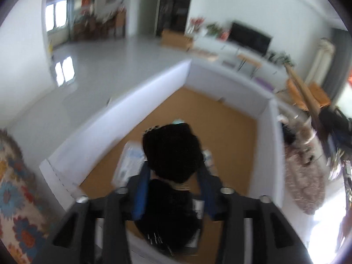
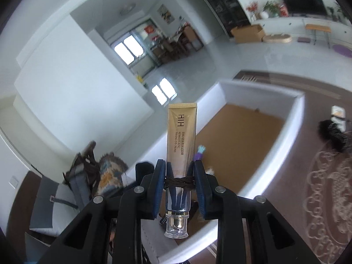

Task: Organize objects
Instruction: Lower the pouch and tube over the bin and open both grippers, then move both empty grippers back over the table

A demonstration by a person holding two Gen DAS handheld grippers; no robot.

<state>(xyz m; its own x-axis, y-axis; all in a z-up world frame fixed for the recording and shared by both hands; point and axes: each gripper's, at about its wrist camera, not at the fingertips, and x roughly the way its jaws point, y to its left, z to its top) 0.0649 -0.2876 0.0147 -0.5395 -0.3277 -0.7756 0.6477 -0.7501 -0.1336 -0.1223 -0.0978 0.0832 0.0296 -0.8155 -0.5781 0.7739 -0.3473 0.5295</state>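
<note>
My left gripper hangs over a white-walled box with a brown cardboard floor. A black fluffy object fills the gap between its blue pads, which appear to press on it; the picture is blurred. Under it in the box lie a white packet and something teal, mostly hidden. My right gripper is shut on a gold eye cream tube, held upright with its clear cap towards the camera and a brown hair tie around it. The same box lies just beyond, with a toothbrush head in it.
A lace mat covers the brown table to the right of the box, with a black hairbrush beyond it. A floral cushion and a grey bag sit to the left. Open grey floor stretches behind.
</note>
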